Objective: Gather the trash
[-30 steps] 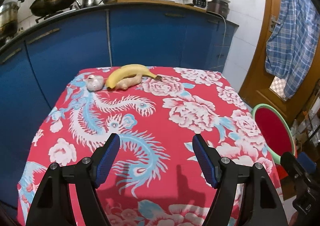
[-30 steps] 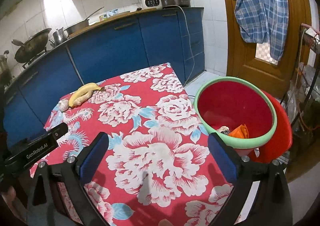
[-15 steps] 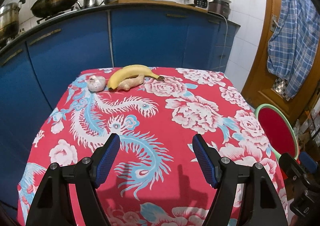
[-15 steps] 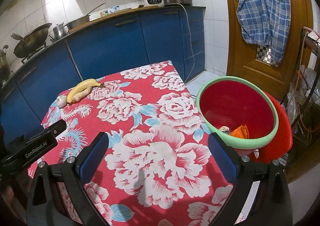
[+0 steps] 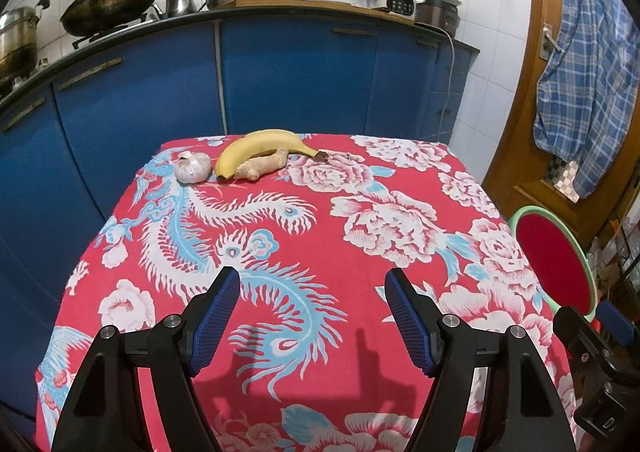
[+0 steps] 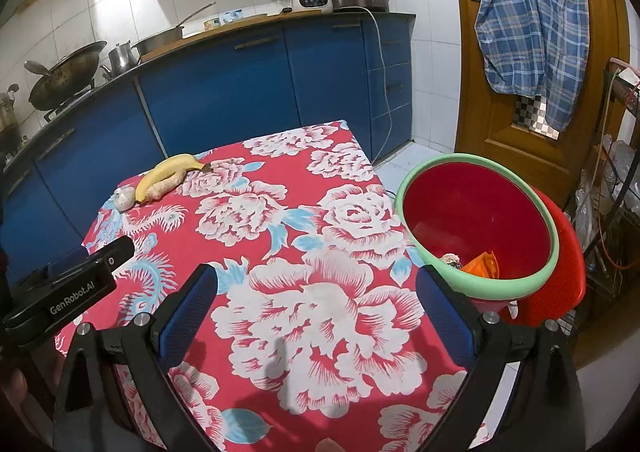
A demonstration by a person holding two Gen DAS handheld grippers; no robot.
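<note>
The tabletop (image 5: 360, 276) under the red flowered cloth is holding only food. The big red plastic bin with the green rim (image 6: 480, 212) is sitting on the floor beside it, with some scraps already lying inside.

Both tools, the left tool (image 5: 312, 316) and the right tool (image 6: 316, 312), are hanging spread wide and pinching nothing.

A tool could be grabbing good food by mistake, since no trash is showing here.

Counting: one yellow curved banana (image 5: 260, 146), one knobbly tan ginger root (image 5: 262, 167), one round white garlic bulb (image 5: 193, 168).
</note>
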